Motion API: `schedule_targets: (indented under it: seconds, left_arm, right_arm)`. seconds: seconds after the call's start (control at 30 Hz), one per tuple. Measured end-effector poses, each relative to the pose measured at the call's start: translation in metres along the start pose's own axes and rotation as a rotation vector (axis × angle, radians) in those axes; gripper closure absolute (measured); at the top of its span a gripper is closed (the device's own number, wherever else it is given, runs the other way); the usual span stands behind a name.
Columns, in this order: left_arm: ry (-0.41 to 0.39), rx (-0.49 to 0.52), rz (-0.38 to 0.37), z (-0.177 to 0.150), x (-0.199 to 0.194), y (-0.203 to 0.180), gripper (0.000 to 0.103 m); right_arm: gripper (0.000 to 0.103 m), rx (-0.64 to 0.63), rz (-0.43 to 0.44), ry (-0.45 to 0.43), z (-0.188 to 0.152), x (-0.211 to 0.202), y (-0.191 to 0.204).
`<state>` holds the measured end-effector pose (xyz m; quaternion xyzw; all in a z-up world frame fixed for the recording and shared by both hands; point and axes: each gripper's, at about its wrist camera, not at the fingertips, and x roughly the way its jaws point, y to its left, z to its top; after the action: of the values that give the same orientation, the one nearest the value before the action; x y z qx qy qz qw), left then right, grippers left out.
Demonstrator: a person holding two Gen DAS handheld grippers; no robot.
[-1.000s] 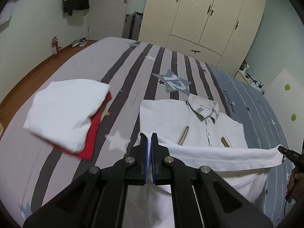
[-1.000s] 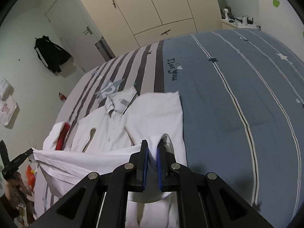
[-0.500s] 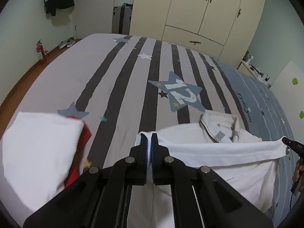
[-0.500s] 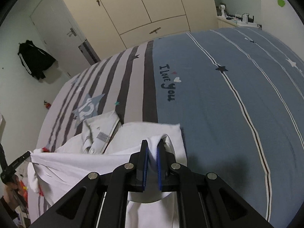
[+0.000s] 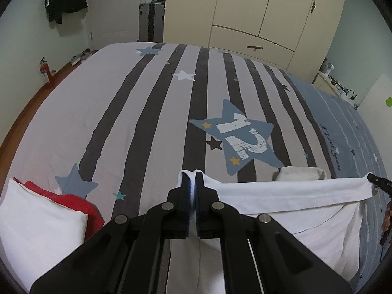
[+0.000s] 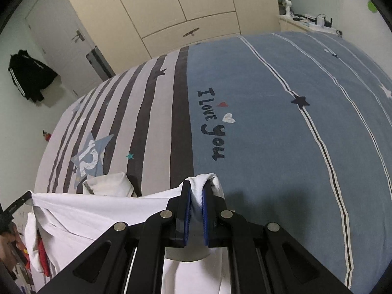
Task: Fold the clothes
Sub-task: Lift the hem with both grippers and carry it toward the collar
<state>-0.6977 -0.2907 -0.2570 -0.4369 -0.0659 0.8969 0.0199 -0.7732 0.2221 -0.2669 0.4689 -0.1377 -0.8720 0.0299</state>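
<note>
My left gripper (image 5: 192, 183) and right gripper (image 6: 196, 191) each clamp a corner of the white shirt (image 5: 289, 196), hem now carried forward over the body, collar (image 5: 301, 174) probably nearly covered. Fold almost laid on the bed (image 5: 147, 112).

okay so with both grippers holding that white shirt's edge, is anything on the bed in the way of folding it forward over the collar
Nothing visible blocks it. The left gripper and right gripper each pinch the white shirt, its edge stretched between them. Only the shirt's own collar lies just ahead. The folded white and red pile sits off to the left.
</note>
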Motion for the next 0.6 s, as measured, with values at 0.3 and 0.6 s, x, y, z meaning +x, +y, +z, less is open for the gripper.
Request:
schedule_targets:
  seconds: [0.3, 0.6]
  left_arm:
    - [-0.098, -0.049, -0.137, -0.041, -0.108, 0.012, 0.101]
    - [-0.118, -0.091, -0.187, -0.141, -0.294, 0.016, 0.101]
  right_arm:
    - [0.096, 0.052, 0.123, -0.06, -0.032, -0.065, -0.009]
    - [0.096, 0.098, 0.206, -0.122, -0.142, -0.239, -0.016]
